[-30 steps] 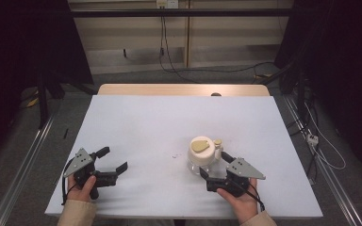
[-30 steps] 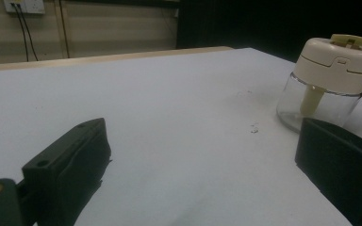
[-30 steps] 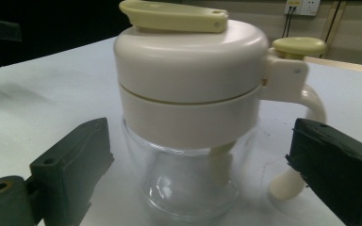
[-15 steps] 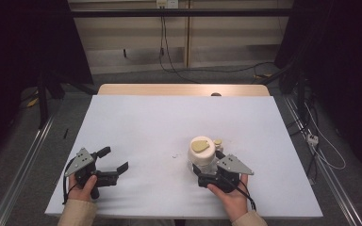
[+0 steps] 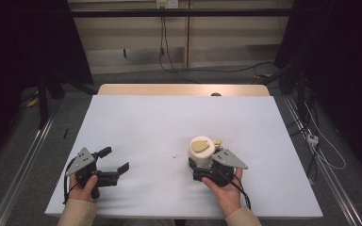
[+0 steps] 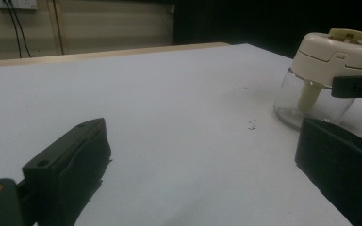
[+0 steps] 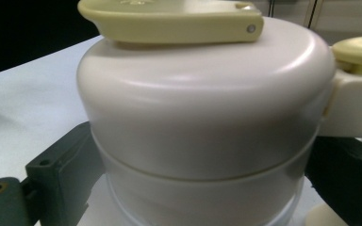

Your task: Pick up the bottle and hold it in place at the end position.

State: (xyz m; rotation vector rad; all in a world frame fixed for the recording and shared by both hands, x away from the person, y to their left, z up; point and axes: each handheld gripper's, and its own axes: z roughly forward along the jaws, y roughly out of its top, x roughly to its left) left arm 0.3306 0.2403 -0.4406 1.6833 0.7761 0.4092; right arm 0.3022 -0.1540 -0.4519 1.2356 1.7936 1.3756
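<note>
Near the front right part of the white surface [image 5: 169, 122] stands a small jar [image 5: 201, 151]: a clear glass base under a cream domed lid [image 7: 202, 94] with a flat yellowish flap [image 7: 169, 19] on top. The right tool [image 5: 202, 165] has its two black jaws set either side of the jar's lower body, one at each edge of the right gripper view, with the lid bulging between them. Whether the jaws already press on the glass or only bracket it I cannot tell; the contact is hidden behind the lid. The jar stands upright on the surface, not lifted, so I judge the reach to be done and the grasp either just made or about to be made. Lifting, moving or opening the jar all seem to be left. The left tool [image 5: 115, 165] rests well apart at the front left, held low in a hand [image 5: 82, 186], its jaws spread wide with nothing between them. Its own view looks across bare surface toward the jar [image 6: 323, 77]. It has no part in the work as yet, though it may be waiting to steady the jar or work the flap.
</note>
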